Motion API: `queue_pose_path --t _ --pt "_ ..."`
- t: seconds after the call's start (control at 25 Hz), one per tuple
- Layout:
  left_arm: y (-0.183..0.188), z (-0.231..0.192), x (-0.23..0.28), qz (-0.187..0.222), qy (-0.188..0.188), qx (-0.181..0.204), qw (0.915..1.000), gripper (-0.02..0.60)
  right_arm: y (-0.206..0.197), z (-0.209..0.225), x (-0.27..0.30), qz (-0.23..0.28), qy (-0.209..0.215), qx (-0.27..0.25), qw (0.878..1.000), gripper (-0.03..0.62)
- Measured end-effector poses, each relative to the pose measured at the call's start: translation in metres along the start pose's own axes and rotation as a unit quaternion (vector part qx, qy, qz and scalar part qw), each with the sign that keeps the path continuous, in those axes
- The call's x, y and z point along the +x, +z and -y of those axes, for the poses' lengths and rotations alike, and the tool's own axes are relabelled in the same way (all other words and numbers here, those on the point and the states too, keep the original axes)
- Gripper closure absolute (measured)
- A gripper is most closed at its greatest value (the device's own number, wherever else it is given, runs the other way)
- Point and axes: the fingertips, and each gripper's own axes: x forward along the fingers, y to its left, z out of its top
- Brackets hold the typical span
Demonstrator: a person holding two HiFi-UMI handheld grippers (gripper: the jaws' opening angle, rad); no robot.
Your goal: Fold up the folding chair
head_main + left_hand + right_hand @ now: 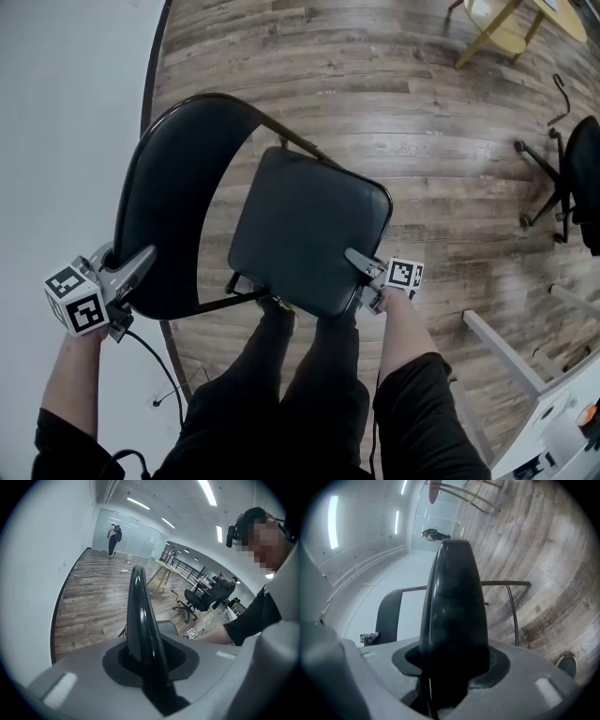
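A black folding chair stands by the wall, seen from above in the head view. Its curved backrest [159,206] is at the left and its padded seat [305,234] at the middle, tilted. My left gripper [141,267] is shut on the backrest's near edge. In the left gripper view the backrest [140,616] runs upright between the pads of that gripper [145,667]. My right gripper [361,267] is shut on the seat's front right edge. The right gripper view shows the seat [452,602] clamped edge-on in this gripper [450,667], with the backrest [386,616] beyond it.
A white wall [66,141] runs along the left, close behind the chair. The person's legs [300,375] stand right at the seat's near edge. A black office chair [572,178] is at the right, yellow table legs [497,28] far right, a white frame [506,352] near right.
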Motion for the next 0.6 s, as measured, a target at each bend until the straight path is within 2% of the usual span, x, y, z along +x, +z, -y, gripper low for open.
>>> queue_pose_path --t 0.12,0.32,0.6 --pt "0.003 0.005 -0.001 -0.002 0.006 0.004 1.0 0.505 -0.001 -0.002 -0.002 0.0 -0.026 0.007 1.0 0.365" --pt "0.004 0.02 -0.005 0.0 0.015 0.011 0.9998 0.506 -0.001 -0.02 -0.002 0.004 -0.003 0.0 1.0 0.367" --pt "0.005 0.033 -0.007 -0.001 0.031 0.022 0.9993 0.506 -0.003 -0.038 0.001 0.004 -0.019 -0.002 1.0 0.378"
